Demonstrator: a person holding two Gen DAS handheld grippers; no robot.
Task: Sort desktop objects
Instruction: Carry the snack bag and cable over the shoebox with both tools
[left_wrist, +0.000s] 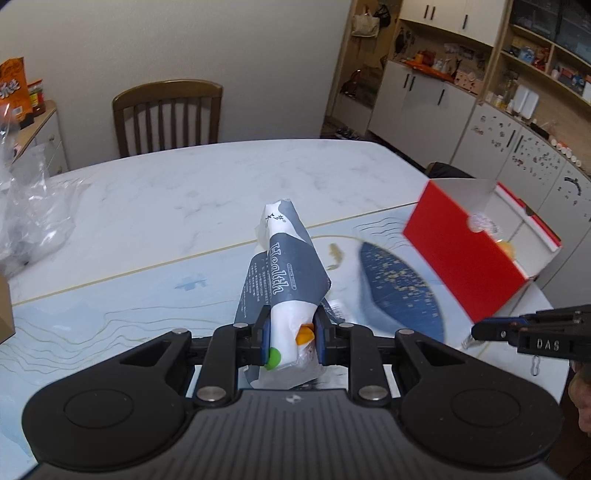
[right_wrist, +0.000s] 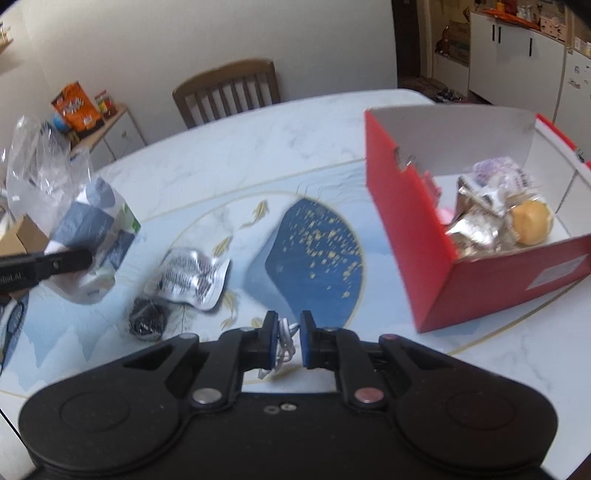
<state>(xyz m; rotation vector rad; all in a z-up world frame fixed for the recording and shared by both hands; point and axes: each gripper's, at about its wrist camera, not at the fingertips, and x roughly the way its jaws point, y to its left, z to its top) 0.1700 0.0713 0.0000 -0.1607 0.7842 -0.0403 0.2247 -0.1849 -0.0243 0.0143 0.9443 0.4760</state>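
Marble table (left_wrist: 166, 192), upper frame bare. Left gripper (left_wrist: 291, 334) pinches the tissue pack (left_wrist: 284, 273) at centre; right gripper (right_wrist: 286, 338) pinches a white cable (right_wrist: 284, 345), red box (right_wrist: 402, 229) at right.

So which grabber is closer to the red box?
The right one. The right gripper, pinching a white cord, sits just beside the red box. The left gripper, holding a grey-and-white packet, is farther off across the mat.

a grey-and-white printed packet (left_wrist: 284, 266) is seen at centre. to the right, a red box (right_wrist: 413, 229) with a white inside is seen. the mat (right_wrist: 314, 251) is patterned pale blue with a gold-flecked navy patch.
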